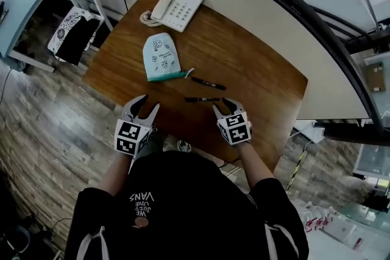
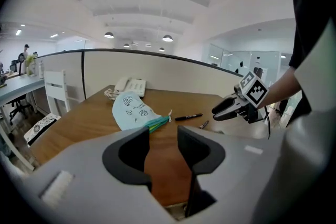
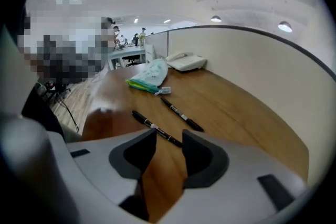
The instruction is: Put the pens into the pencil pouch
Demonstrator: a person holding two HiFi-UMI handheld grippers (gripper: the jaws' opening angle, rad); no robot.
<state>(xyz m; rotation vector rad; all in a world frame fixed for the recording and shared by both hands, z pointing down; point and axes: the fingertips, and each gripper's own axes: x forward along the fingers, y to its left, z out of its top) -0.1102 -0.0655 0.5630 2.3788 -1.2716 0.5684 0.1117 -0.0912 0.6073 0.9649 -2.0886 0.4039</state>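
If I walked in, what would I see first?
The left gripper and right gripper, each with a black-and-white marker cube, hover open at the near edge of the table. Mid-table lies a pale blue pouch, with a far pen and a near pen beside it; a white phone sits at the far corner.

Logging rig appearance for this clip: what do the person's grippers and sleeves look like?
The left gripper and right gripper have pale grey bodies and dark pads, each with a cube of black-and-white square markers. The sleeves are black with white stripes.
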